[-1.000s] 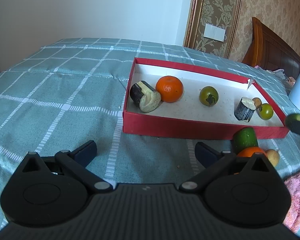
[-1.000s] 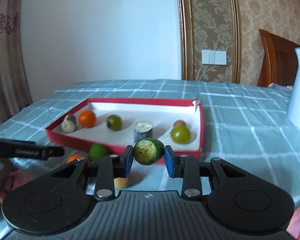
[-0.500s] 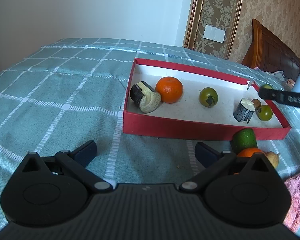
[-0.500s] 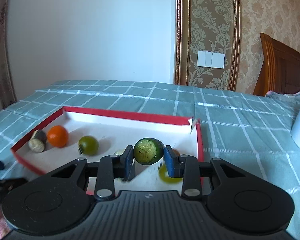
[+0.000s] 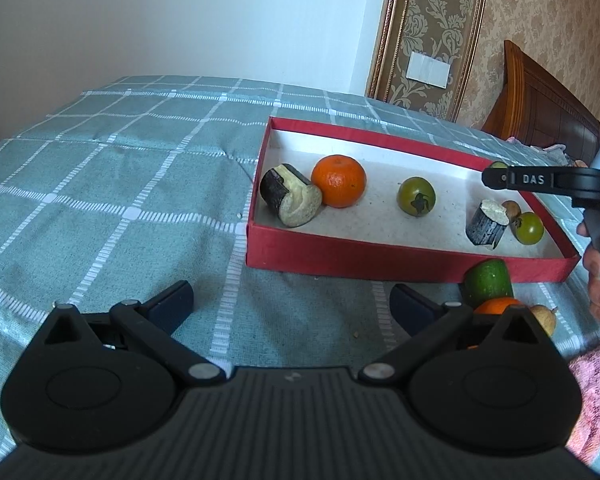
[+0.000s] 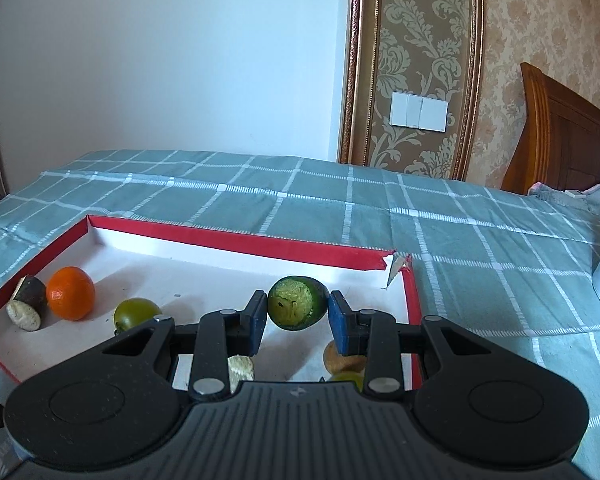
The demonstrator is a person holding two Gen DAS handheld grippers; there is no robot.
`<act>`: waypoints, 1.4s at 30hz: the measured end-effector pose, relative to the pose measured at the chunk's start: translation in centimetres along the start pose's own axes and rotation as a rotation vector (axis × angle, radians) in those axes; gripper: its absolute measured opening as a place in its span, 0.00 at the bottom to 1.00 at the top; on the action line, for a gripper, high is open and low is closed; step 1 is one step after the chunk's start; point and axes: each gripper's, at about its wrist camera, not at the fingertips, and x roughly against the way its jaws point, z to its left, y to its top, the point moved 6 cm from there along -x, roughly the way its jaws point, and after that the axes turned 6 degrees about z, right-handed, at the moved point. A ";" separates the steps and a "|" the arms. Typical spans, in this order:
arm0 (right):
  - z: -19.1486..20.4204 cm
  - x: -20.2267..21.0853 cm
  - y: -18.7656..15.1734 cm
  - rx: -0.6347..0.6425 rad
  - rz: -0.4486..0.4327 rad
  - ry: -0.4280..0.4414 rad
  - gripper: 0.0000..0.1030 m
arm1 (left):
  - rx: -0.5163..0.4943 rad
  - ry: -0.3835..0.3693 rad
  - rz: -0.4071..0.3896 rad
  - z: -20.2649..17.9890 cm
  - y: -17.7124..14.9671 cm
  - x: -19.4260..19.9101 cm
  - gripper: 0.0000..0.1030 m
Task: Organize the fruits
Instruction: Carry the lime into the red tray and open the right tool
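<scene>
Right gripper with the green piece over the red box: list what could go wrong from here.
1. The right gripper pinches the rounded green cucumber piece by its sides only; it could slip out early.
2. Released here, it may roll into the small brown fruit and green tomato crowded below in the red box.

White wall (image 6: 172, 60), damask panel (image 6: 416, 60) (gilt-framed)

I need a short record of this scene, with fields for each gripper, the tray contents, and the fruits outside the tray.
left gripper: open, empty, above the checked cloth
right gripper: shut on a cut green fruit piece, over the red tray
in tray: orange, green tomato, dark cut pieces
outside tray: green piece, second orange
</scene>
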 end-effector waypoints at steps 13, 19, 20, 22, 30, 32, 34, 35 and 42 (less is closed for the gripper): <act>0.8 -2.4 -0.4 0.005 0.066 0.012 0.32 | 0.000 0.000 0.000 0.0 0.0 0.0 1.00; 0.7 -2.5 -0.5 -0.006 0.068 0.018 0.32 | 0.001 -0.001 0.000 0.0 0.0 0.0 1.00; 0.7 -2.5 -0.5 -0.007 0.068 0.019 0.32 | 0.001 -0.001 0.000 0.0 0.0 0.0 1.00; 0.6 -2.4 -0.5 -0.012 0.066 0.023 0.32 | 0.001 -0.002 -0.001 0.0 0.0 0.0 1.00; -0.1 0.7 -1.1 -0.036 -0.005 0.023 0.66 | 0.010 -0.011 -0.005 0.1 0.1 0.1 1.00; -0.5 2.0 -1.4 -0.048 -0.021 0.035 0.66 | 0.013 -0.014 -0.006 0.1 0.1 0.1 1.00; -0.9 3.1 -2.0 -0.064 -0.017 0.053 0.66 | 0.015 -0.016 -0.008 0.2 0.0 0.2 1.00; -1.2 3.7 -2.3 -0.075 -0.010 0.059 0.67 | 0.016 -0.016 -0.008 0.2 0.0 0.2 1.00; -3.5 6.4 -4.8 -0.150 -0.054 0.046 0.80 | 0.026 -0.039 -0.008 0.1 -0.1 0.6 1.00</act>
